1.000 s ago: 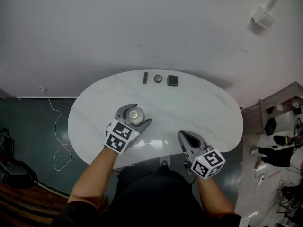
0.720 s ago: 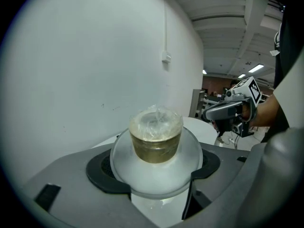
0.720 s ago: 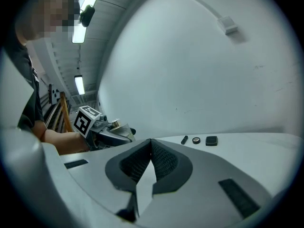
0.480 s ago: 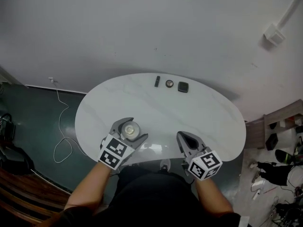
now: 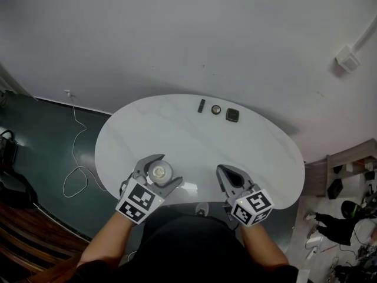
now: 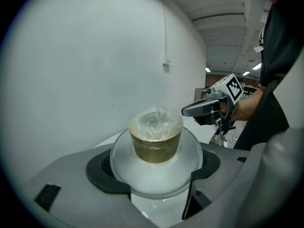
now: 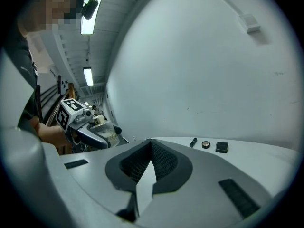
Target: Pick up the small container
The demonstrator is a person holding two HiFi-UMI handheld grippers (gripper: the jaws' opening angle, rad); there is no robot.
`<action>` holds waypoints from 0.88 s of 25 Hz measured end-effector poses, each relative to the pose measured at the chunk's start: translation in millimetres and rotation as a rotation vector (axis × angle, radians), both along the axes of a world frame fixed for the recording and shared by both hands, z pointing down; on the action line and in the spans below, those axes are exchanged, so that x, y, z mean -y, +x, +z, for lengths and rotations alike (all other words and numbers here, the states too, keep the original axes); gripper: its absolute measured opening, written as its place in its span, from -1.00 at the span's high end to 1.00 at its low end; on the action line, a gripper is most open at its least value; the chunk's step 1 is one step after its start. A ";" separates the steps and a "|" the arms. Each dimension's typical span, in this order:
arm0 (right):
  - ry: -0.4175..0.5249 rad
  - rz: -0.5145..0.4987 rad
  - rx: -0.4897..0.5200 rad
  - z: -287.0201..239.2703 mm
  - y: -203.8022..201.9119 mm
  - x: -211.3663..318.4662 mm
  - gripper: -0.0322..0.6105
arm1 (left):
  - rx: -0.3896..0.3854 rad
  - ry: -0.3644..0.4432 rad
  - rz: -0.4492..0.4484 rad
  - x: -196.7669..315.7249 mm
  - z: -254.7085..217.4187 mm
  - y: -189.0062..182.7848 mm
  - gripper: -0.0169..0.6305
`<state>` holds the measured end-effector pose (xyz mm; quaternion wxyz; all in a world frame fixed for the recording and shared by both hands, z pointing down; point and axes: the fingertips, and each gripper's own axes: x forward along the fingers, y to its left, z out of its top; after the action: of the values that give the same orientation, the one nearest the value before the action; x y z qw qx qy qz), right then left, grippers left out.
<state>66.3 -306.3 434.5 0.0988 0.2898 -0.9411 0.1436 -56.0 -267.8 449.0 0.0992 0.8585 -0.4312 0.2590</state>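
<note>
The small container [image 5: 160,171] is a clear cup of golden stuff under crinkled film, on a wider round base. My left gripper [image 5: 165,170] is shut on it, over the near left part of the white oval table [image 5: 253,152]. In the left gripper view the container [image 6: 156,136] sits between the two dark pads [image 6: 100,169], gripped by its wide base. My right gripper [image 5: 224,172] is shut with nothing in it, over the table's near edge; its ribbed pads [image 7: 161,159] meet at the front. That view also shows the left gripper [image 7: 97,133] with the cup.
Three small dark items lie in a row at the table's far edge: a black stick [image 5: 201,105], a round piece [image 5: 216,109] and a square black case [image 5: 232,115]. A white cable [image 5: 73,158] trails on the dark floor at left. A white wall rises behind the table.
My left gripper has drawn the container back toward the table's near edge and the person. The right gripper has stayed about where it was, still shut.
</note>
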 end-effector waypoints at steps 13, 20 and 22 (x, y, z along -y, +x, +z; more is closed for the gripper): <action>0.009 0.020 0.005 0.2 4.7 3.0 0.91 | 0.012 0.003 0.056 8.6 -1.6 17.1 -0.13; 0.010 0.043 0.014 0.5 9.2 1.3 0.91 | 0.022 0.020 0.079 10.8 -9.0 20.9 -0.13; 0.012 0.047 0.013 0.2 9.8 1.0 0.91 | 0.026 0.022 0.082 10.4 -10.3 20.7 -0.12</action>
<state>76.2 -307.3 434.7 0.0874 0.3113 -0.9355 0.1424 -35.3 -278.1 438.8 0.0736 0.8731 -0.3998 0.2692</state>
